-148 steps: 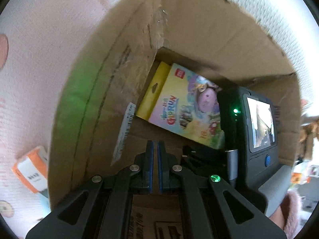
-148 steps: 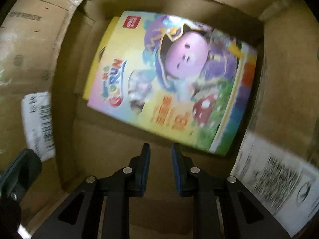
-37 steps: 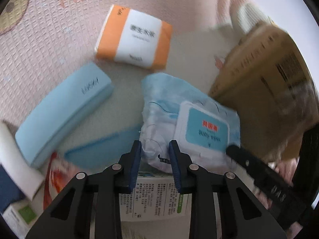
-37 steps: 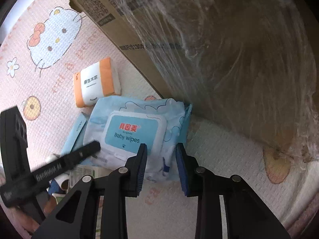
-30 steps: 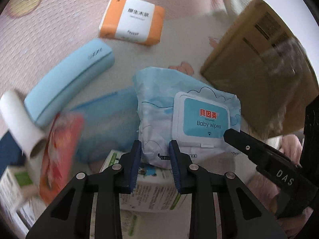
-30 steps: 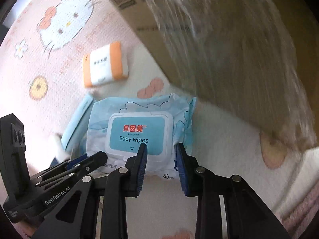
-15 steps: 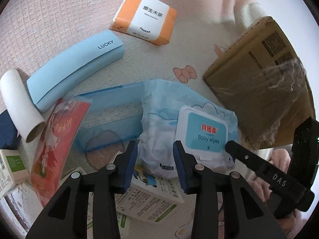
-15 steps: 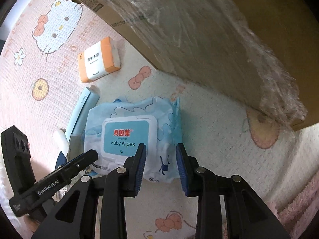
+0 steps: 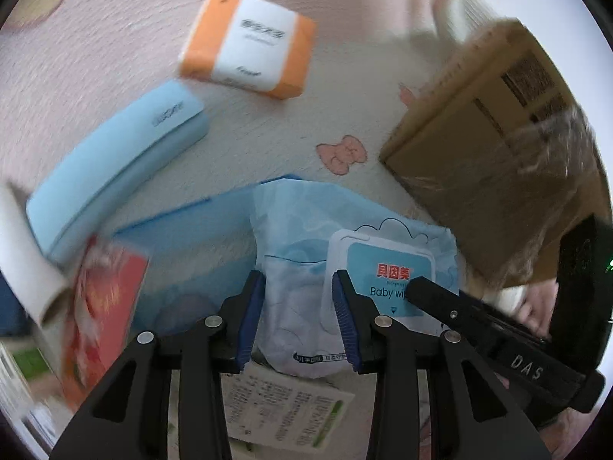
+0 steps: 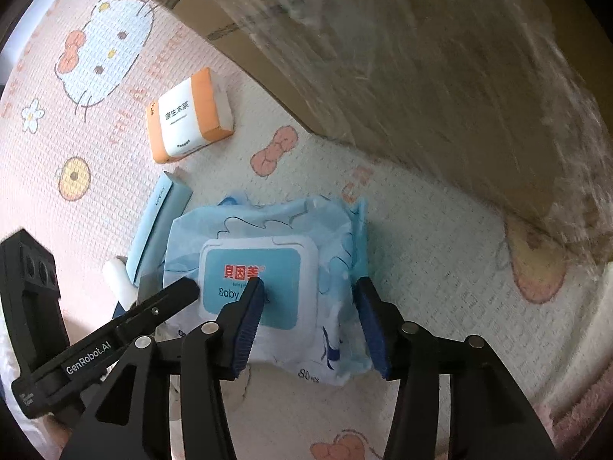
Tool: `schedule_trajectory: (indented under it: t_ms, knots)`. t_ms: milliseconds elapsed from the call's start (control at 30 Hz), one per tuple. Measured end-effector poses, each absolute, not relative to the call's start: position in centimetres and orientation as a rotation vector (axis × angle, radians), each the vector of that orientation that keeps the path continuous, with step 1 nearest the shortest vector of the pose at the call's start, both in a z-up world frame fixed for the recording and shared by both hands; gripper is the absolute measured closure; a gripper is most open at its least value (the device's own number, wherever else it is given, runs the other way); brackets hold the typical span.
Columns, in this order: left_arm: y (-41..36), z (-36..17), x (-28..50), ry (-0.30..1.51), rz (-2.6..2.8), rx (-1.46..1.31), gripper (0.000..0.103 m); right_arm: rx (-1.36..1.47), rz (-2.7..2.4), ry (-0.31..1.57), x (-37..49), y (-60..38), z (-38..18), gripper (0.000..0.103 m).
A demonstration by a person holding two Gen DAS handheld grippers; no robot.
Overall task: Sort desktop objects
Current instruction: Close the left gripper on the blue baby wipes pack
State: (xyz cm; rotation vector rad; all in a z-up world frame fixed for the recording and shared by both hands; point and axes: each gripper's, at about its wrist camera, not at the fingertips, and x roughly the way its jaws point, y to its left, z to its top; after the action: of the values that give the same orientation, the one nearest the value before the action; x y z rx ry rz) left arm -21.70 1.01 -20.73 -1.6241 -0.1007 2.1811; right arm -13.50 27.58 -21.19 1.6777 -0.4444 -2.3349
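Observation:
A light blue baby wipes pack (image 9: 306, 268) lies on the pink play mat; it also shows in the right wrist view (image 10: 268, 257). My left gripper (image 9: 297, 318) is open, its jaws astride the pack's near left part. My right gripper (image 10: 310, 314) is open wide over the pack's right half, one finger on the lid. An orange and white tissue pack (image 9: 249, 42) lies further off, also in the right wrist view (image 10: 187, 115). A long light blue case (image 9: 115, 168) lies left of the wipes.
A cardboard box (image 10: 421, 57) wrapped in plastic film stands to the right, also in the left wrist view (image 9: 498, 145). A blue folder (image 9: 184, 241), a red packet (image 9: 103, 306), a white roll (image 9: 23, 253) and a printed carton (image 9: 283, 410) crowd the near left.
Both grippers left the cardboard box and came down over the wipes pack. In the last half second both jaws opened wider and moved closer to the pack.

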Motion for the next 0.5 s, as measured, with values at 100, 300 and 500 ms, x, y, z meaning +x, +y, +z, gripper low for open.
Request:
schedule_trajectory:
  t_ms: [100,300,500]
  knots:
    - [1.3,-20.7,-22.0,-0.101,2.181,-1.632,0.078,1.671,-2.357,-0.398,-13.2,27.0,-20.9,0.056]
    - [0.9,-18.9,-19.9,-0.080,2.258,-1.596,0.082,1.691,-2.354,-0.399,-12.3,27.0,-20.0,0.057]
    - [0.1,-15.5,-18.3,-0.149,2.326,-1.511,0.082,1.557,-2.410,-0.342,-11.3,26.9,-16.6,0.058]
